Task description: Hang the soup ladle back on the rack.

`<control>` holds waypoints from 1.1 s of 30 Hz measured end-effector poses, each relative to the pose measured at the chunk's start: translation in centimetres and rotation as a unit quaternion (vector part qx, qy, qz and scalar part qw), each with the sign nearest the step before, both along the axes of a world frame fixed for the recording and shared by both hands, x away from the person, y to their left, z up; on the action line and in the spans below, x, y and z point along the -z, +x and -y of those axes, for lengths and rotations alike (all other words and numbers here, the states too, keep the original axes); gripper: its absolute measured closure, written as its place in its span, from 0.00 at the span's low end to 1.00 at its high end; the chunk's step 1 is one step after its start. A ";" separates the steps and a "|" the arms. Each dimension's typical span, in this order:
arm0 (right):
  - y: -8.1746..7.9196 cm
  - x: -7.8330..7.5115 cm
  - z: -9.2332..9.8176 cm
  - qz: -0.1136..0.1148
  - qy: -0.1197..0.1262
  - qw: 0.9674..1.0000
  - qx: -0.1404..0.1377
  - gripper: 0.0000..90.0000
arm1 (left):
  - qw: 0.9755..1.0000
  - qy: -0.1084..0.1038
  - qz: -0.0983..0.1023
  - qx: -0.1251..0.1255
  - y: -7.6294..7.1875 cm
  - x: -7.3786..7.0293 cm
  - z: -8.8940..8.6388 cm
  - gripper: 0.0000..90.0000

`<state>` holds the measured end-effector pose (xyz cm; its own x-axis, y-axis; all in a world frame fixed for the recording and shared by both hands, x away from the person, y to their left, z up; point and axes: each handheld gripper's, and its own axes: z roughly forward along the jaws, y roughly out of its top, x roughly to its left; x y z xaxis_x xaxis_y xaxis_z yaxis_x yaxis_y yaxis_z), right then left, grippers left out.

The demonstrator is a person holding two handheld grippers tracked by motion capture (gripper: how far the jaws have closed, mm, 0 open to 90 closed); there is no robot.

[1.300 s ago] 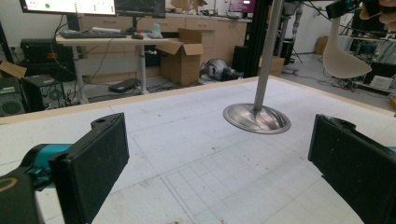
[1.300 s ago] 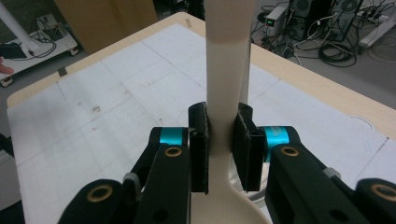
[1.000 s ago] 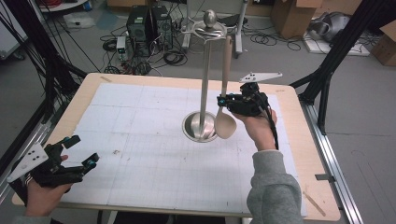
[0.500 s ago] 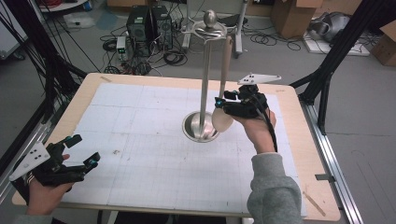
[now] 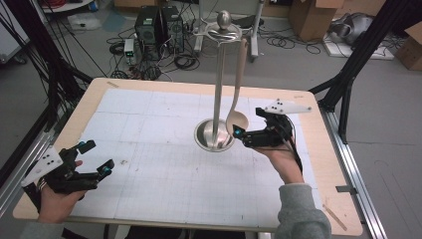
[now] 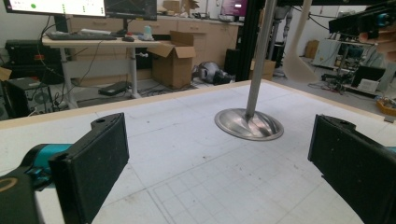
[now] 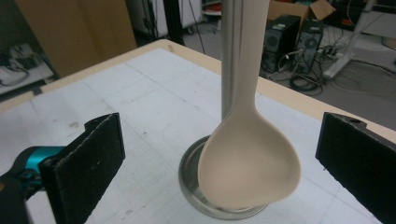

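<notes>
At about 8 o'clock on the surface (image 5: 149,164), the left gripper (image 5: 94,158) rests wide open and empty, well clear of the work. At centre, a beige ladle (image 5: 238,119) hangs from the steel stand (image 5: 215,134), bowl just above the base — hanging looks complete, and withdrawal is the likely next move. At 3 o'clock the right gripper (image 5: 238,134) stands wide open, holding nothing; its own view shows the ladle bowl between the jaws untouched, while the high view shows the hook.
</notes>
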<state>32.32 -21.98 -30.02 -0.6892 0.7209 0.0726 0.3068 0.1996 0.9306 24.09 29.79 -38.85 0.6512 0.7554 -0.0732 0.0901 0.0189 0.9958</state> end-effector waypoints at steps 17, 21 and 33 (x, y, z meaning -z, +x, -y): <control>-5.6 3.9 5.7 0.061 0.042 0.997 0.005 0.00 | 1.000 0.000 0.005 0.016 0.9 0.0 1.6 0.06; -6.5 4.2 7.0 0.076 0.043 0.996 0.004 0.00 | 1.000 -0.002 0.008 0.018 1.0 -0.1 1.7 0.06; -8.6 5.9 11.1 0.101 0.069 0.992 0.034 0.00 | 1.000 -0.001 0.009 0.017 1.1 -0.1 1.9 0.06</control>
<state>23.73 -33.11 -35.88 -0.6496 0.7592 0.0391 0.1188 0.0506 0.9916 25.20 27.92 -38.71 0.6783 0.7322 -0.0623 0.0718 0.0183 0.9972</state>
